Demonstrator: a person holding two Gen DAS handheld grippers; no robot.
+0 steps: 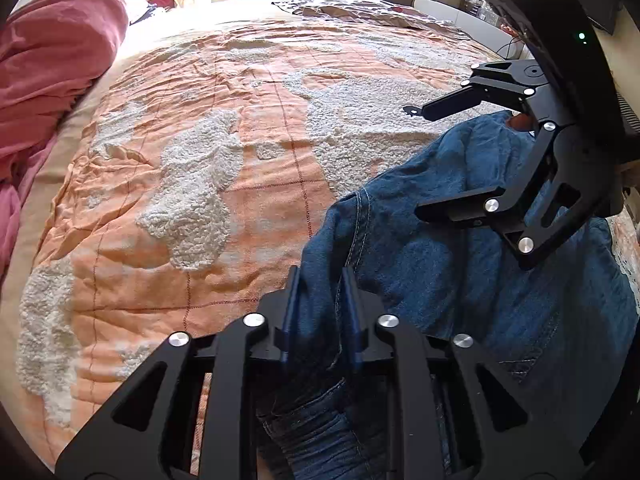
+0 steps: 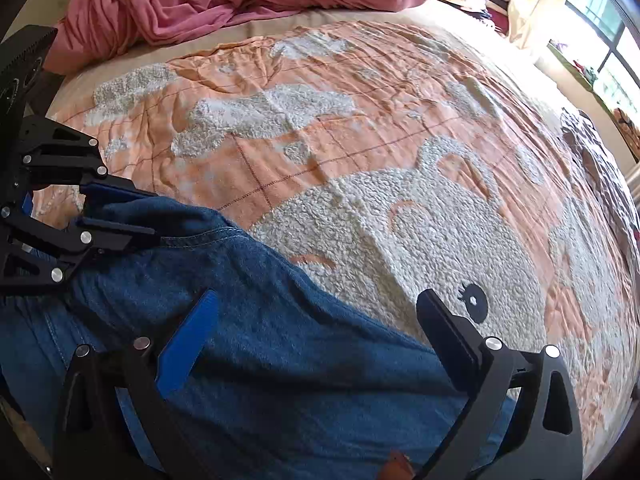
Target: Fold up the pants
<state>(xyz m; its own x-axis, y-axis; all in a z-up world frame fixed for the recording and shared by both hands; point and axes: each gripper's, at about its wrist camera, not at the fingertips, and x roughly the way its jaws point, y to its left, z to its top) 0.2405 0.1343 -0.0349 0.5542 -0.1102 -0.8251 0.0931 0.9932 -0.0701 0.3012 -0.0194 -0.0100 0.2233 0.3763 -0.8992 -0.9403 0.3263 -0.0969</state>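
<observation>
An orange bedspread (image 1: 200,160) with fluffy white patches stretches out ahead of both grippers, with a pink blanket (image 1: 52,60) bunched at its far side. The jeans (image 1: 460,280) lie on the near part of the bedspread, under and between the two grippers. The left gripper (image 1: 320,280) is clamped on a fold of the jeans' edge. The right gripper (image 2: 320,312) stands spread wide over the denim, fingers (image 2: 188,344) apart, gripping nothing.
</observation>
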